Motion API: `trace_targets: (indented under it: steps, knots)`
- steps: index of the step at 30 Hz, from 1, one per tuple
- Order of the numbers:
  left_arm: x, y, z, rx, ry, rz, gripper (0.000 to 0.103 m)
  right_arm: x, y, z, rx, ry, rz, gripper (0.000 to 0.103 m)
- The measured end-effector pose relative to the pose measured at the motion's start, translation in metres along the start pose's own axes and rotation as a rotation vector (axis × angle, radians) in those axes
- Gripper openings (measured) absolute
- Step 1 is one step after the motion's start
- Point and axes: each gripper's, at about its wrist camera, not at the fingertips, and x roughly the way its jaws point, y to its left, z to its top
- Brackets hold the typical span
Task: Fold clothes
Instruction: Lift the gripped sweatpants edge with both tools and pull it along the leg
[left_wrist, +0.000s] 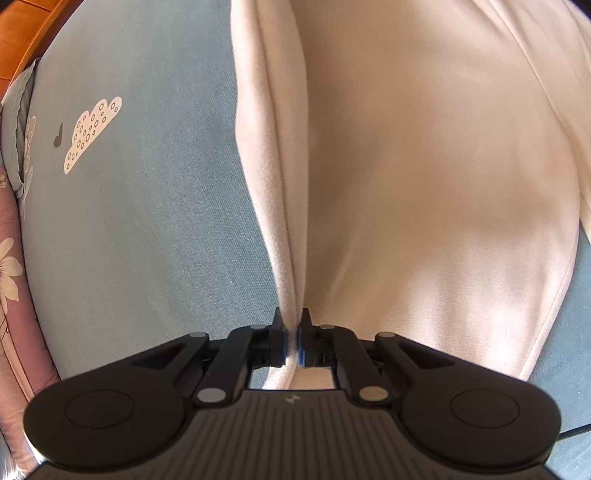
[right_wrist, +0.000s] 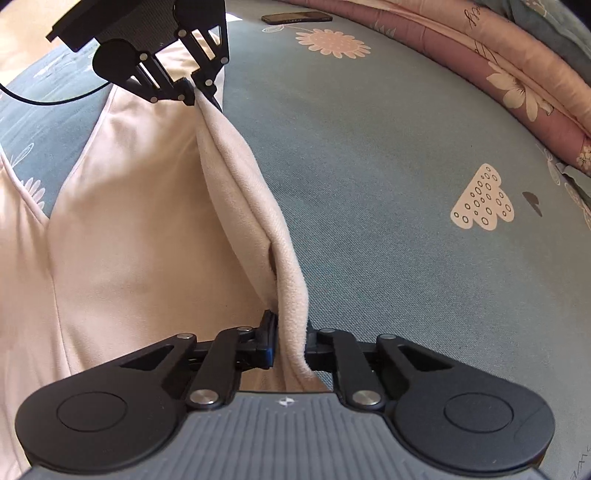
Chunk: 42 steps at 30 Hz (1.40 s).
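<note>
The pale pink garment (left_wrist: 424, 166) is lying spread on the blue bedsheet (left_wrist: 147, 240), its folded edge lifting between my left gripper (left_wrist: 294, 341) and right gripper (right_wrist: 290, 345), both clenching that fleece edge, toward the quilt-lined (right_wrist: 517, 85) side.

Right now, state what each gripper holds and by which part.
Both hold the cream fleece garment by its doubled side edge: the left gripper pinches one end of that fold, the right gripper the other.
</note>
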Motion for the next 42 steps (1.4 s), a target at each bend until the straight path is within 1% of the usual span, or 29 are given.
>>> trace_targets:
  steps: [2,4,5,7,8,9,12,18,22,26,28,31,33,38,39,42]
  knots:
    - [0.001,0.000,0.001,-0.009,0.004,0.000,0.009,-0.013,0.008,0.000,-0.004,-0.022,0.008,0.011]
    - [0.003,0.002,0.002,-0.017,0.009,0.005,0.010,-0.026,0.018,0.002,-0.015,-0.042,0.011,0.011]
    - [0.004,0.001,0.002,-0.013,0.012,0.022,0.010,-0.032,0.023,0.003,-0.021,-0.052,0.016,0.011]
    - [0.005,-0.003,0.003,0.005,0.017,0.082,0.010,-0.041,0.037,0.006,-0.040,-0.059,0.009,0.010]
    - [0.006,-0.005,0.003,0.014,0.019,0.111,0.006,-0.045,0.045,0.007,-0.052,-0.060,0.006,0.010]
    - [0.000,-0.009,0.001,0.002,0.009,0.128,0.003,-0.048,0.054,0.008,-0.065,-0.057,-0.008,0.009]
    - [-0.019,-0.020,-0.006,-0.039,-0.025,0.176,0.002,-0.057,0.078,0.013,-0.090,-0.039,-0.040,0.009]
    - [-0.080,-0.062,-0.034,-0.111,-0.107,0.224,0.002,-0.079,0.129,0.024,-0.127,0.026,-0.129,0.008]
    - [-0.118,-0.100,-0.050,-0.104,-0.145,0.264,0.002,-0.098,0.168,0.034,-0.120,0.053,-0.212,0.008]
    - [-0.142,-0.132,-0.063,-0.111,-0.191,0.270,0.003,-0.113,0.211,0.036,-0.098,0.075,-0.263,0.007]
    - [-0.152,-0.150,-0.067,-0.108,-0.207,0.279,0.003,-0.117,0.232,0.032,-0.106,0.087,-0.272,0.007]
    - [-0.162,-0.172,-0.067,-0.140,-0.225,0.275,0.003,-0.116,0.256,0.022,-0.144,0.086,-0.262,0.007]
    - [-0.164,-0.184,-0.062,-0.152,-0.221,0.276,0.003,-0.113,0.270,0.013,-0.186,0.085,-0.262,0.007]
    - [-0.170,-0.208,-0.042,-0.175,-0.173,0.252,0.002,-0.126,0.281,-0.008,-0.280,0.028,-0.225,0.007]
    - [-0.172,-0.211,-0.035,-0.176,-0.163,0.230,0.002,-0.131,0.282,-0.011,-0.293,0.018,-0.215,0.007]
    - [-0.177,-0.221,-0.020,-0.171,-0.152,0.197,0.002,-0.144,0.284,-0.022,-0.325,0.005,-0.172,0.007]
